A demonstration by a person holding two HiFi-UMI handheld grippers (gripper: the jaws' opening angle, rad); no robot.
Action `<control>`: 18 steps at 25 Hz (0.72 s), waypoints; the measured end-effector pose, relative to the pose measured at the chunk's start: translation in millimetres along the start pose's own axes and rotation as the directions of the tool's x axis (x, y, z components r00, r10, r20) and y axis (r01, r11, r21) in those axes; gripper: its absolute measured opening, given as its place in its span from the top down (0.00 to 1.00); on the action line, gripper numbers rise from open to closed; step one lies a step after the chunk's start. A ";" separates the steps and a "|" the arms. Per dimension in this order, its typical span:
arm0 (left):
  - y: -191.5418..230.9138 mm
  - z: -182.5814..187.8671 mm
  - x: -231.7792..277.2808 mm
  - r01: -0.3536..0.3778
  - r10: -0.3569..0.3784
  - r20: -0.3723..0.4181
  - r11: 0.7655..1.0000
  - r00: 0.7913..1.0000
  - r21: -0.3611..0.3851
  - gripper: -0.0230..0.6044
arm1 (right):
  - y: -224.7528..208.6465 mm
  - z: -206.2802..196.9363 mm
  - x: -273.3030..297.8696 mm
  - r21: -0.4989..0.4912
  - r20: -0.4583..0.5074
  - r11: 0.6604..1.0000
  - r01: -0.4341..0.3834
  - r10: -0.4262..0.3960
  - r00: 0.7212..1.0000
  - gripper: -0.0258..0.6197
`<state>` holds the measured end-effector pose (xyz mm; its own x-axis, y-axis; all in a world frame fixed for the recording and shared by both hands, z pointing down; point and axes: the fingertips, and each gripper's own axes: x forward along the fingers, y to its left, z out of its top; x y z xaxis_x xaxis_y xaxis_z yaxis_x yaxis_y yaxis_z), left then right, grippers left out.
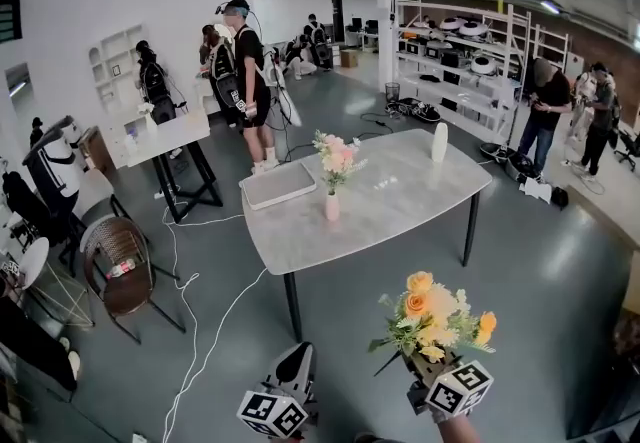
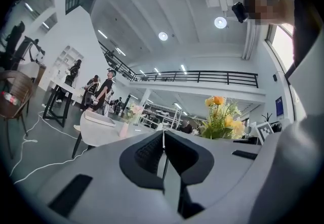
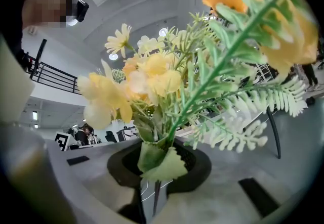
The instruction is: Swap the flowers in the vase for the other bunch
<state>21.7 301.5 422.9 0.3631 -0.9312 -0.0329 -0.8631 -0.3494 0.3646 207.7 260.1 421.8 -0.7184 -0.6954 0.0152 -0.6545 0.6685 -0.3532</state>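
Table (image 1: 400,193): a grey-topped table stands well ahead of the person, across open floor, and neither gripper is near it.
Tray (image 1: 278,184): a pale, flat tray lies near the table's left end, beside the vase but not touching it.
White bottle (image 1: 439,142): it stands upright at the far end of the table, well apart from the vase.
Yellow bunch (image 1: 438,316): these yellow and orange flowers with green fronds are the replacement, held upright in front of the person.
Pink bunch (image 1: 336,156): these flowers are still in the vase.
Vase (image 1: 331,206): small and pink, it stands upright near the front left of the table top.
Right gripper (image 1: 415,363): its jaws are clamped on the stems and lower leaves of the yellow bunch.
Left gripper (image 1: 297,359): its jaws are together with nothing between them.
Step in hand: my reading is that the new bunch is being brought to the table and the swap itself has not yet begun.
Next move: the left gripper probably needs to get within reach of the vase, spread its jaws and take the pink stems low down. It should lift them straight up so the light vase does not tip.
Writing: I can read no brand or lettering, only the square black-and-white markers on the gripper cubes.
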 end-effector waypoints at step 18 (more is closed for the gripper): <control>28.9 -12.4 44.0 -0.040 0.038 -0.046 0.999 0.998 -0.028 0.93 | -40.2 -10.8 41.3 0.057 -0.040 0.998 -0.001 0.004 0.999 0.84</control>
<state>17.2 251.7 443.4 0.3456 -0.9381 0.0244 -0.8668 -0.3092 0.3912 201.8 207.4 446.7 -0.7297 -0.6818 0.0514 -0.6390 0.6533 -0.4060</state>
